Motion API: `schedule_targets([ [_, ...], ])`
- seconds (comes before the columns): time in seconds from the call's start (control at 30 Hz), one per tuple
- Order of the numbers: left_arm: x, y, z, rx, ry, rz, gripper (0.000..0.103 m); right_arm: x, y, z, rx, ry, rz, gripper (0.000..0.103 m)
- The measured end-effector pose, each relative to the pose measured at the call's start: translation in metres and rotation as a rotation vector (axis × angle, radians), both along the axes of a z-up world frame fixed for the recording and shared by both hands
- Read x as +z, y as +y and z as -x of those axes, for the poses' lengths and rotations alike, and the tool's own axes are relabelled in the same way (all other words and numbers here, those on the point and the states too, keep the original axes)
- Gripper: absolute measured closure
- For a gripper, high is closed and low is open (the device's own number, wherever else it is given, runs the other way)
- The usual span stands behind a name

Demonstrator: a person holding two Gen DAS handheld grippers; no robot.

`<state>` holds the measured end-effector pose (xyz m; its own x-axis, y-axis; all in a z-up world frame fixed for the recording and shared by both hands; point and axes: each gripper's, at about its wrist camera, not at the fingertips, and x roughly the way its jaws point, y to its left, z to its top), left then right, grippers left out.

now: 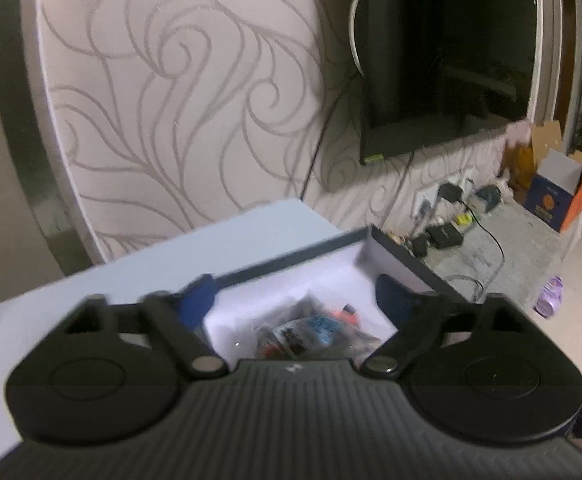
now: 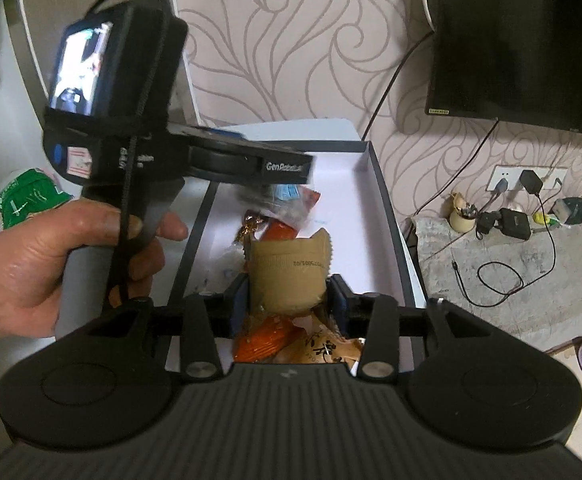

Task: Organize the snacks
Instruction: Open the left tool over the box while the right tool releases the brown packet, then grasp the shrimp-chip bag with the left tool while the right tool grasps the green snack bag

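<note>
We have the tan snack packet (image 2: 289,270) between the right gripper (image 2: 289,300) pads over the dark-rimmed box (image 2: 387,216) – light, crinkly, slippery film we judge best pinched at its flat sealed edges – while the left gripper (image 1: 291,300) hangs wide open, empty.

Wide-spread hand-held gripper (image 1: 295,300) above snack box (image 1: 403,256)

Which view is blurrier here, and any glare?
Left wrist: motion blur throughout, snack packets in the box smeared, left tool fingers soft. Right wrist: sharper, tan packet print legible; only the other tool's tip smears. Fisheye bends both. No strong glare.
</note>
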<state>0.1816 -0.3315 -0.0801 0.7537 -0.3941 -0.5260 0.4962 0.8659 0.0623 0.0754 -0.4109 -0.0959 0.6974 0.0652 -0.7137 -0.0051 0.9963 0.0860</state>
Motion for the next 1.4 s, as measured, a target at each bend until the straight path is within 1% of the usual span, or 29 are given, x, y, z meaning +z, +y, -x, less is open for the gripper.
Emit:
schedule_targets([
  [0.03, 0.002, 0.001, 0.001, -0.013, -0.009, 0.006, 0.014, -0.001, 0.0, -0.001, 0.0, 0.008, -0.004, 0.046],
  [0.1, 0.005, 0.0, 0.002, -0.025, -0.017, -0.001, 0.014, -0.001, 0.001, -0.002, -0.004, 0.007, -0.011, 0.037],
  [0.23, 0.009, 0.004, 0.005, -0.023, -0.025, 0.004, 0.014, 0.004, 0.003, 0.0, -0.008, -0.003, -0.026, 0.031],
  [0.37, 0.018, 0.014, 0.015, -0.008, -0.067, 0.019, 0.014, 0.009, 0.0, 0.006, -0.02, -0.014, -0.071, 0.029],
  [0.4, 0.021, 0.019, 0.02, 0.002, -0.079, 0.028, 0.014, 0.01, 0.0, 0.009, -0.027, -0.016, -0.086, 0.024],
  [0.47, 0.028, 0.032, 0.03, 0.015, -0.092, 0.053, 0.014, 0.012, -0.001, 0.012, -0.042, -0.02, -0.11, 0.019],
  [0.57, 0.035, 0.055, 0.046, 0.043, -0.107, 0.08, 0.014, 0.014, 0.001, 0.017, -0.05, -0.02, -0.132, 0.019],
  [0.63, 0.037, 0.073, 0.054, 0.063, -0.096, 0.098, 0.014, 0.016, 0.005, 0.018, -0.05, -0.018, -0.139, 0.019],
  [0.77, 0.037, 0.12, 0.078, 0.111, -0.088, 0.1, 0.013, 0.017, 0.022, 0.016, -0.035, -0.007, -0.161, 0.019],
  [0.87, 0.037, 0.159, 0.101, 0.136, -0.102, 0.075, 0.014, 0.017, 0.045, 0.013, 0.0, 0.009, -0.167, 0.019],
  [1.0, 0.041, 0.215, 0.14, 0.157, -0.135, 0.031, 0.014, 0.012, 0.082, 0.014, 0.05, 0.042, -0.198, 0.019],
  [1.07, 0.045, 0.242, 0.16, 0.132, -0.142, 0.011, 0.014, 0.01, 0.103, 0.015, 0.078, 0.058, -0.211, 0.019],
  [1.17, 0.045, 0.276, 0.184, 0.072, -0.148, -0.045, 0.013, 0.01, 0.135, 0.019, 0.122, 0.067, -0.218, 0.019],
  [1.27, 0.038, 0.308, 0.197, 0.036, -0.136, -0.102, 0.013, 0.011, 0.161, 0.023, 0.142, 0.075, -0.241, 0.019],
  [1.33, 0.033, 0.324, 0.196, 0.034, -0.113, -0.116, 0.013, 0.012, 0.176, 0.029, 0.145, 0.081, -0.252, 0.019],
  [1.4, 0.026, 0.34, 0.191, 0.027, -0.07, -0.117, 0.013, 0.012, 0.189, 0.034, 0.144, 0.086, -0.256, 0.019],
])
